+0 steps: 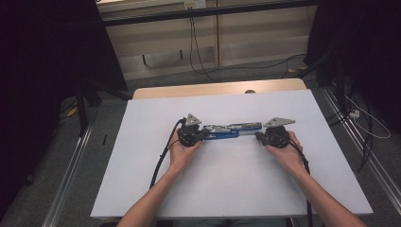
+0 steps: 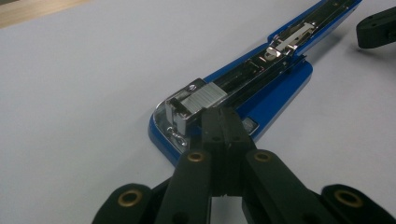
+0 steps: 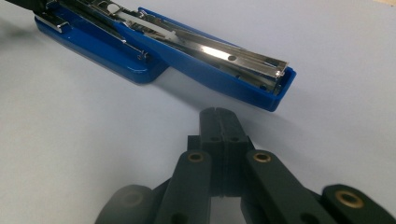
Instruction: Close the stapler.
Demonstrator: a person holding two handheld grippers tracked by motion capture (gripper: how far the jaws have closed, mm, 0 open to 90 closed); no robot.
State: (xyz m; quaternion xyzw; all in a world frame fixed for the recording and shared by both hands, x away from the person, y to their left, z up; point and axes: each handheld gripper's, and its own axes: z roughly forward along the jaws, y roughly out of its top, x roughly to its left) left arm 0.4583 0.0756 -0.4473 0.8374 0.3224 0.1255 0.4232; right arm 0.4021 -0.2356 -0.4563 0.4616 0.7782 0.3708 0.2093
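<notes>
A blue stapler (image 1: pixel 231 129) lies opened out flat on the white table (image 1: pixel 142 179), its metal staple channel facing up. My left gripper (image 1: pixel 206 134) is at the stapler's left end. In the left gripper view its jaws (image 2: pixel 223 116) are shut together with nothing between them, tips right at the metal magazine head of the stapler (image 2: pixel 280 79). My right gripper (image 1: pixel 259 136) sits at the stapler's right end. In the right gripper view it (image 3: pixel 219 116) is shut and empty, a short gap from the blue arm of the stapler (image 3: pixel 187 51). The right gripper's tip (image 2: pixel 377 28) also shows in the left gripper view.
A wooden strip (image 1: pixel 217 88) runs along the table's far edge. Cables (image 1: pixel 196 52) lie on the floor beyond it, and dark stands (image 1: pixel 85 99) flank the table. Metal rails (image 1: pixel 71 165) run along both sides. Each gripper's black cable trails back toward the near edge.
</notes>
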